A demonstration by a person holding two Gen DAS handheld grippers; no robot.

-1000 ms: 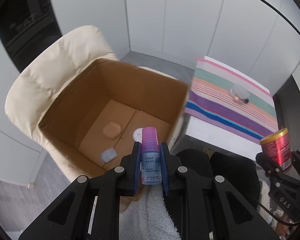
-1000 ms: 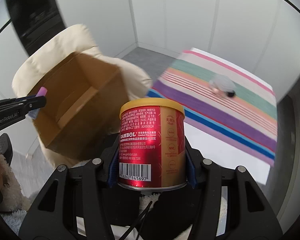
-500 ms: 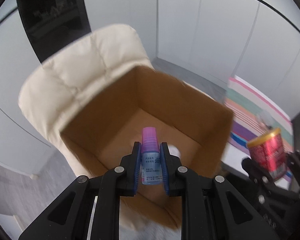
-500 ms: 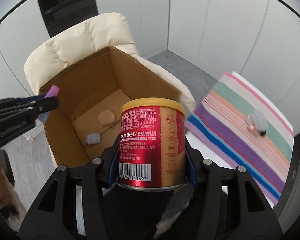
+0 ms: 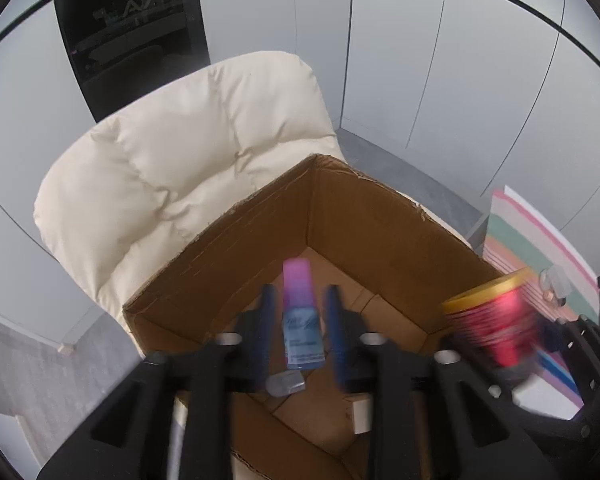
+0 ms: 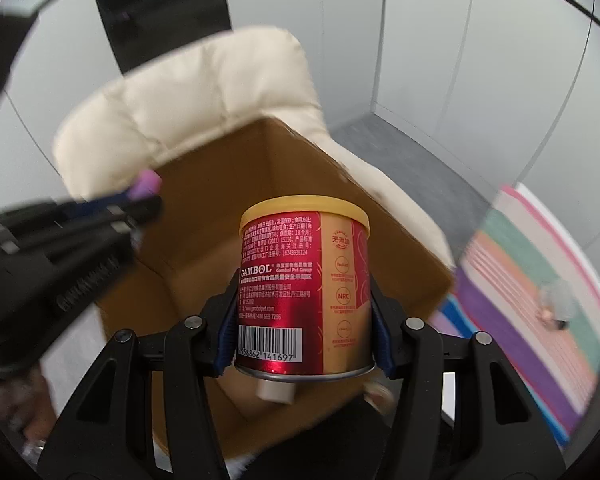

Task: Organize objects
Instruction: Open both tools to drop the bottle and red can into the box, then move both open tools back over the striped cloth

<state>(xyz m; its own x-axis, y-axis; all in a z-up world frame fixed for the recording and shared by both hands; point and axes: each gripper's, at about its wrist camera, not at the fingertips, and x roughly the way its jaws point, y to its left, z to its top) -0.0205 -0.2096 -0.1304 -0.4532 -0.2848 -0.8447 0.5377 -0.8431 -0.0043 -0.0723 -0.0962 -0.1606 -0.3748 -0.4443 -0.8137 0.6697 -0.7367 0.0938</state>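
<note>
while the left gripper (image 5: pixel 300 320) hangs over the open cardboard box (image 5: pixel 380 240) on the cream armchair (image 5: pixel 188 152), its jaws are opening and stand clear on both sides of the small bottle with the pink cap (image 5: pixel 302 320), which is blurred between them and looks let go above the box floor; in this left wrist view a small pale item (image 5: pixel 286 383) lies on the floor right below, so the bottle may land on it and bounce or roll into a corner; the red can with the yellow lid (image 5: pixel 496 320) is near the box's right rim, blurred, and could knock that wall if it swings in low; a striped cloth (image 5: pixel 540 240) on the tabletop lies beyond.

in the right wrist view the right gripper (image 6: pixel 304 312) carries the can (image 6: pixel 304 280) upright over the box (image 6: pixel 220 240); the jaws are opening yet the blue pads (image 6: pixel 226 332) look to be against its sides, so i judge the hold is loosening; if it slips now the heavy can may drop onto a small white item (image 6: pixel 275 391) beneath it, or tip on landing; the left gripper (image 6: pixel 140 204) is close at the left, and the two could collide above the box.
</note>
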